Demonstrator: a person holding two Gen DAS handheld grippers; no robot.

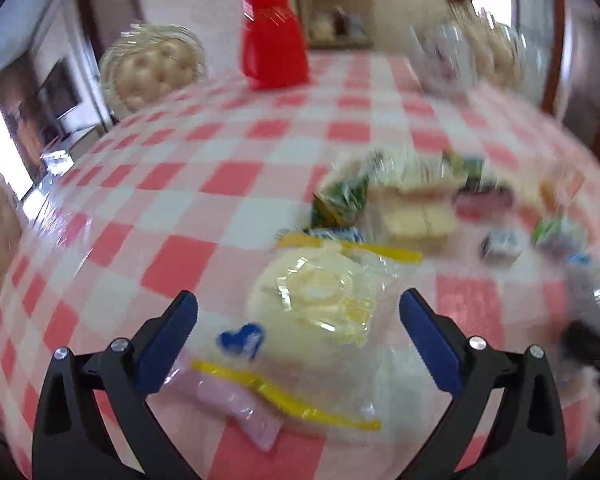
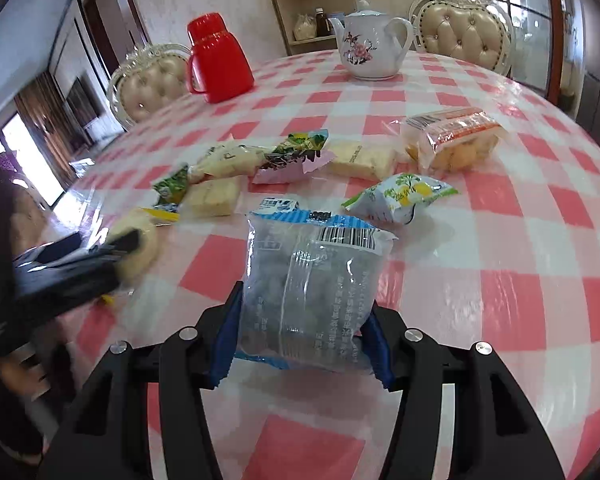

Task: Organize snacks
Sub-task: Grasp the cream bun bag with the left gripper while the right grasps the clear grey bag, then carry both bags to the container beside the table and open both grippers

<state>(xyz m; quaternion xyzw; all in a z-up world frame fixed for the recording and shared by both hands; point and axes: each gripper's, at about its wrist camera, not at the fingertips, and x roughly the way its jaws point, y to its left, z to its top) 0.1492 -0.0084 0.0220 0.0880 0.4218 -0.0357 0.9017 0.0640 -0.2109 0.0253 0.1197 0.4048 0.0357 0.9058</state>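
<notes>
The right claw (image 2: 300,312) is clenched on a clear snack bag with a blue edge (image 2: 312,280), which stands between its pads above the checked worktop (image 2: 500,240). The left claw (image 1: 298,312) is released, its fingers spread on both sides of a pale round bun in a clear wrapper (image 1: 316,312). More snack packets (image 2: 400,196) lie beyond the right claw.
</notes>
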